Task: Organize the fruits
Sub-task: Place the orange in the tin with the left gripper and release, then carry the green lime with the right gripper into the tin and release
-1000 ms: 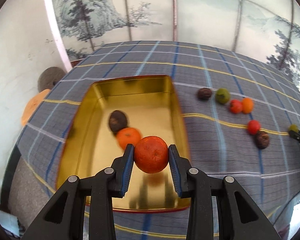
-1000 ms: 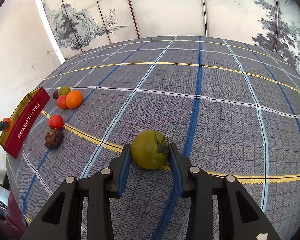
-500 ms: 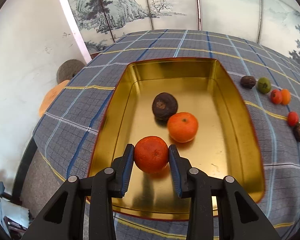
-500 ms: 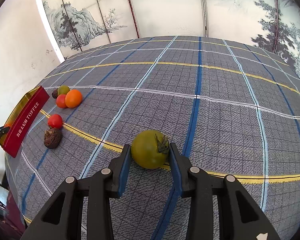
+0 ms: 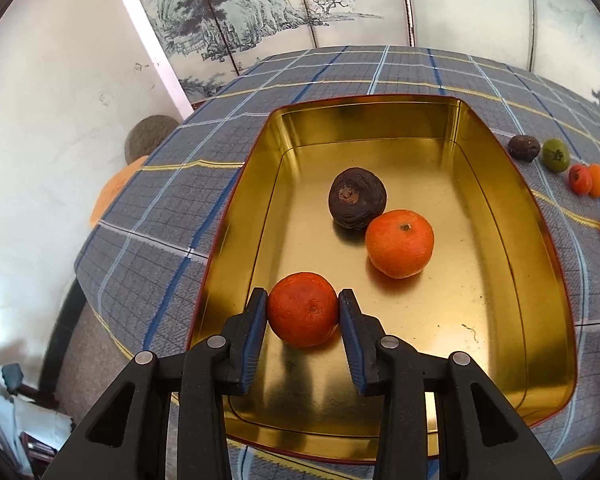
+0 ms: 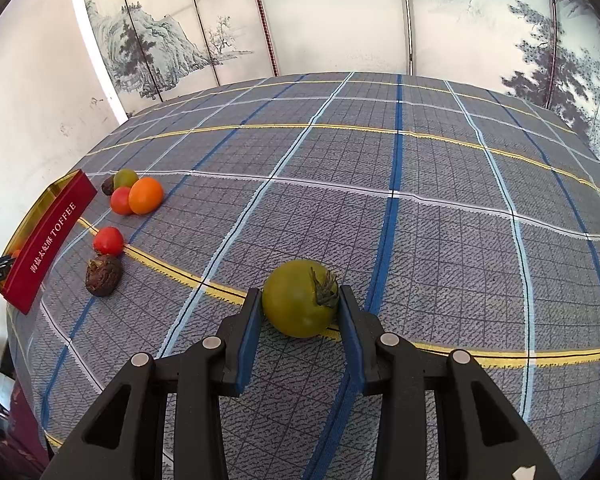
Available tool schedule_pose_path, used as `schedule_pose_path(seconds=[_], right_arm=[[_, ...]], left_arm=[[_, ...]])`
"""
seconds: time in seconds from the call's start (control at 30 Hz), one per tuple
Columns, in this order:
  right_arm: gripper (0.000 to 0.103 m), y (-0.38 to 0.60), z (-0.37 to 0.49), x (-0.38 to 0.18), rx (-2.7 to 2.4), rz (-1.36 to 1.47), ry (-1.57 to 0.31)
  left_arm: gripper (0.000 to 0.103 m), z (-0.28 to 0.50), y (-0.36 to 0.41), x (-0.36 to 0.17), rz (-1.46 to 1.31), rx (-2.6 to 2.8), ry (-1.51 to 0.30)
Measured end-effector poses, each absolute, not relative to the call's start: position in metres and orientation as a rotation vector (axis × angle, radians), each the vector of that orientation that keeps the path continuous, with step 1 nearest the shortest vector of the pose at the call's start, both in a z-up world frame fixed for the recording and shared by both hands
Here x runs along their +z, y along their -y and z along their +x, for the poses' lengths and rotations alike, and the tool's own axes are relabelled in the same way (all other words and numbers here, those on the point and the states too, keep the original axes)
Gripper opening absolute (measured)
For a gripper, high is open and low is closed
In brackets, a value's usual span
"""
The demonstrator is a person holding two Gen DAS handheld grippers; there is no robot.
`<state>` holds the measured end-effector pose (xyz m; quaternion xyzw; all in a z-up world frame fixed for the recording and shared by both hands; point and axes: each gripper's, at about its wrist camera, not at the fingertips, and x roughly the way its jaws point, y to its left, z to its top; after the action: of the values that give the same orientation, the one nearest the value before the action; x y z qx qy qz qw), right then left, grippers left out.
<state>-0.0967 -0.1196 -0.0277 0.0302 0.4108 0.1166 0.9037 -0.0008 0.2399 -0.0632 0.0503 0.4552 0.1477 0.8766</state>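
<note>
My left gripper [image 5: 303, 314] clamps a dark orange mandarin [image 5: 302, 309] between narrow jaws, low inside the gold tin [image 5: 516, 216], near another mandarin [image 5: 399, 243] and a brown wrinkled fruit [image 5: 357, 198]. My right gripper [image 6: 299, 310] pinches a green tomato [image 6: 298, 297] on the plaid tablecloth [image 6: 440, 208]. The tin's red side [image 6: 48, 240] reads "TOFFEE" beside Chinese characters.

A table draped in a grey plaid cloth with blue, white and yellow stripes [image 6: 440, 216] carries a gold-lined rectangular tin with red outer walls [image 5: 540, 240], two wrinkled dark brown fruits [image 6: 103, 275] [image 6: 108, 185], two small red tomatoes [image 6: 108, 241] [image 6: 121, 200], a round orange fruit [image 6: 145, 195] and a small green tomato [image 6: 125, 178].
</note>
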Motion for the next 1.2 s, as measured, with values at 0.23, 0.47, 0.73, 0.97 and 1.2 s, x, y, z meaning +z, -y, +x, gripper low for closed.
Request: schedule_pose_path(seconds=[0.23,0.47,0.73,0.97,1.2], right_arm=[[0.036,0.117,-0.097,-0.027,0.235,0.056,-0.848],[0.036,0.118,-0.096,-0.027,0.232,0.056,-0.848],[0.037,0.118,-0.099,-0.023,0.236,0.09,-0.843],[0.037,0.121,-0.105,-0.017,0.246,0.14,-0.829],[0.037,0.103,-0.107,-0.005,0.259,0.08,-0.828]], left_arm=[[0.053,-0.002,-0.236,-0.06,0.152,0.334,-0.931],[0.067,-0.006,-0.233,-0.051,0.193,0.353,-0.889],[0.068,-0.017,-0.24,-0.036,0.086,0.331,-0.851],[0.069,-0.032,-0.234,-0.022,0.037,0.282,-0.831],[0.07,-0.047,-0.224,-0.016,0.042,0.243,-0.825]])
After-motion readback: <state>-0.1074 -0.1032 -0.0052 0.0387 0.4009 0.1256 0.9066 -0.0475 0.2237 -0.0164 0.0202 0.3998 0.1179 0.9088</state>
